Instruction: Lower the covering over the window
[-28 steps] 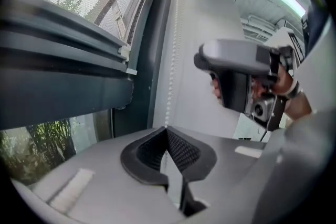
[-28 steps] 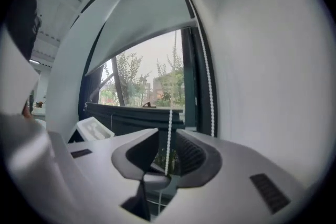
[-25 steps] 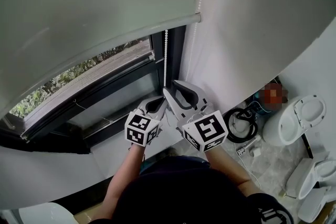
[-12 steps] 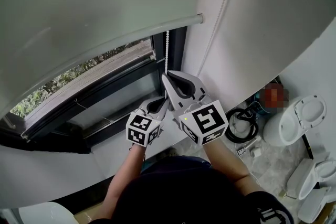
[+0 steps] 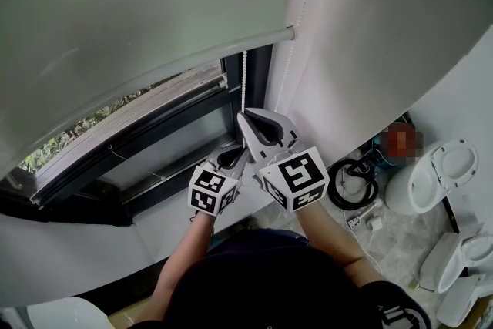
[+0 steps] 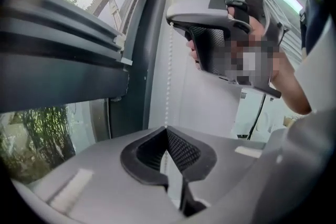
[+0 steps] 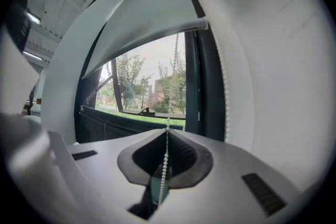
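Note:
The grey roller blind [image 5: 139,19] hangs partway down the window [image 5: 146,108], its bottom bar [image 5: 281,34] ending near the right frame. A white bead chain [image 5: 244,81] drops from behind the bar into my right gripper [image 5: 243,116], which is shut on it. The chain [image 7: 167,165] runs between the closed jaws of the right gripper [image 7: 168,131]. Just below, my left gripper [image 5: 239,156] is also shut on the chain [image 6: 169,76], with the left gripper's tip [image 6: 167,128] pinching it. A second strand [image 5: 289,65] runs up along the wall.
The dark window frame [image 5: 258,73] stands right of the chain, with the white wall [image 5: 362,50] beyond it. On the floor at the right are white toilets [image 5: 443,177] and a coil of black cable [image 5: 354,185]. A low wall [image 5: 69,250] lies under the window.
My right gripper has edged slightly up and left on the chain. The strand by the wall has swung. The left gripper has hardly moved.

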Motion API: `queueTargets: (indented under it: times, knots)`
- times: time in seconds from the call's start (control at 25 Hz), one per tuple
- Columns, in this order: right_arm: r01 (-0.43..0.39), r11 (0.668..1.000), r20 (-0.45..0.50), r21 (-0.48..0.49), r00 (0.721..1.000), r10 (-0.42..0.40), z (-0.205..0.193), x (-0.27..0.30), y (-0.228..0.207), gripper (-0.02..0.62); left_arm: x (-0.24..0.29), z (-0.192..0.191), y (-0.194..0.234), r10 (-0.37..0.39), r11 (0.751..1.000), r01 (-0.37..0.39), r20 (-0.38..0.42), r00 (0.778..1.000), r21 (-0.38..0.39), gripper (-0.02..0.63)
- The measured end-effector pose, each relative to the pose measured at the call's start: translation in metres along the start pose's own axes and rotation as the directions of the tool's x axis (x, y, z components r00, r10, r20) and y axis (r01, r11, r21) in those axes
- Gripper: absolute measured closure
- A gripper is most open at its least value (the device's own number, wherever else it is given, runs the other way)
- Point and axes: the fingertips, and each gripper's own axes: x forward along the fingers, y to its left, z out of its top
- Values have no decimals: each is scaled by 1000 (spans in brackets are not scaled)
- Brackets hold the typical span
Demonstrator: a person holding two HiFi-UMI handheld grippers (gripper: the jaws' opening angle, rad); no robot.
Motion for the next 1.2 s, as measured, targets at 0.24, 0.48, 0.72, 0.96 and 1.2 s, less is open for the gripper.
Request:
queueTargets:
  times: [0.24, 0.48, 0.72, 0.96, 1.2]
  knots:
    - [-17, 999, -126, 32, 992, 21, -53, 7, 9, 580, 6, -55, 6, -2, 998, -5, -111, 994, -57, 595]
    - [-24, 999, -205, 36, 978, 31, -93, 12, 15, 581, 10, -94, 9, -22, 995, 4, -179, 984, -102, 595]
    - [-17, 999, -232, 39, 972, 26, -107, 15, 13, 581, 14, -107, 9, -25, 998, 11, -218, 976, -66, 594]
    - [-14, 999, -244, 47, 970, 25, -113, 16, 9, 581, 1, -76, 10, -23, 999, 18, -118, 993, -49, 497]
    - [-18, 999, -239, 51, 970, 30, -113, 16, 8, 581, -43, 17, 29, 65, 997, -61, 124, 990, -37, 497]
